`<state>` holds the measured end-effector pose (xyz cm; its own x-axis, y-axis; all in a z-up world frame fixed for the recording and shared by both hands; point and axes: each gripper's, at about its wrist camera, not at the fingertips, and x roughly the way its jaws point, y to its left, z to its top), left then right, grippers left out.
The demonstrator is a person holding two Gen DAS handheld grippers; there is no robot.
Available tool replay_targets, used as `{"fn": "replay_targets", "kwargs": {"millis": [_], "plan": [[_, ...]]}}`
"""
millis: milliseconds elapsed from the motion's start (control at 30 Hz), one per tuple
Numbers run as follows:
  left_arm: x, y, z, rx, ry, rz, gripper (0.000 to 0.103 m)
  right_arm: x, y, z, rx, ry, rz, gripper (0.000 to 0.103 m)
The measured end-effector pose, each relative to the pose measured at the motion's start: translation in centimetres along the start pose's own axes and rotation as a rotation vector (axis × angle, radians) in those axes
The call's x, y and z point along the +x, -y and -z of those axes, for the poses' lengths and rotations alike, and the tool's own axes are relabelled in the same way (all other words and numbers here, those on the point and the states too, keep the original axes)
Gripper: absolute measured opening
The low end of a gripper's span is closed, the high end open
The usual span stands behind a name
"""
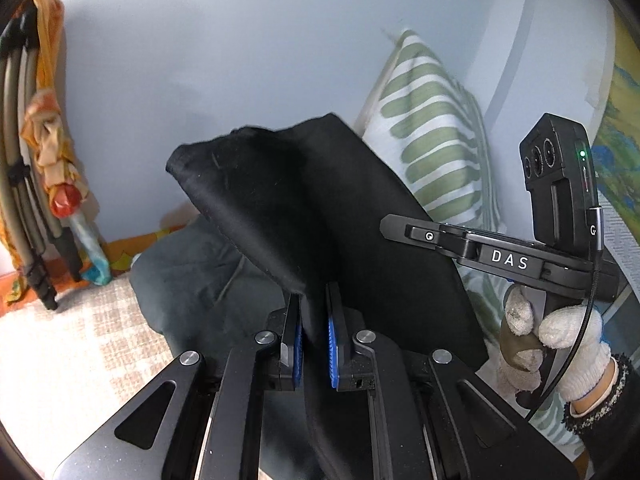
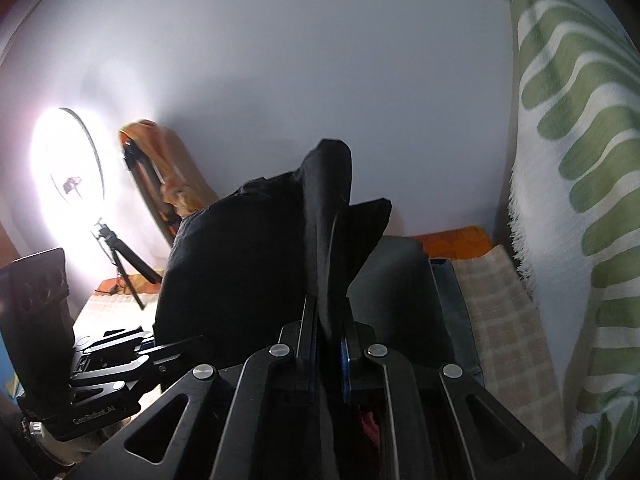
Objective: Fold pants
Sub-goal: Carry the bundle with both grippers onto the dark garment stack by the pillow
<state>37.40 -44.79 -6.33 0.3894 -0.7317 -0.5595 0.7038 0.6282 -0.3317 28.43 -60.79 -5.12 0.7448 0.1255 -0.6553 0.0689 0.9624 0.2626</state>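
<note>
Black pants hang lifted between both grippers above a checked cloth surface. My left gripper is shut on an edge of the pants, the fabric pinched between its blue pads. In the right wrist view the pants rise in a peak, and my right gripper is shut on another part of their edge. The right gripper's body shows at the right of the left wrist view, held by a white-gloved hand. More dark fabric lies on the surface beneath.
A green-and-white striped pillow leans on the pale blue wall. An orange patterned cloth hangs over folded poles at the left. A bright ring light on a tripod glares at the left of the right wrist view.
</note>
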Motion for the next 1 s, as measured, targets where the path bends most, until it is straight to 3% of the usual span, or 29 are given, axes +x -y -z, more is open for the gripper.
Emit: {"fn": "replay_targets", "kwargs": {"millis": [267, 633, 700, 767, 867, 1000], "plan": [[2.6, -1.9, 1.2, -0.026, -0.041, -0.032, 0.009, 4.0, 2.8, 1.0, 0.024, -0.054, 0.014, 0.006], [1.6, -4.3, 1.6, -0.021, -0.075, -0.131, 0.026, 4.5, 4.1, 1.5, 0.071, -0.062, 0.092, 0.015], [1.2, -4.8, 1.7, -0.03, -0.079, -0.164, 0.029, 4.0, 3.9, 1.4, 0.076, -0.055, 0.131, 0.028], [0.5, -5.3, 1.8, -0.051, -0.081, -0.166, 0.029, 3.5, 3.8, 1.2, 0.086, -0.037, 0.158, 0.032], [-0.6, -5.6, 2.1, -0.064, -0.083, -0.171, 0.045, 2.3, 3.2, 1.1, 0.072, -0.02, 0.193, 0.041], [-2.1, -5.2, 2.2, -0.069, -0.057, -0.165, 0.051, 0.5, 1.7, 1.1, 0.037, 0.008, 0.232, 0.07]]}}
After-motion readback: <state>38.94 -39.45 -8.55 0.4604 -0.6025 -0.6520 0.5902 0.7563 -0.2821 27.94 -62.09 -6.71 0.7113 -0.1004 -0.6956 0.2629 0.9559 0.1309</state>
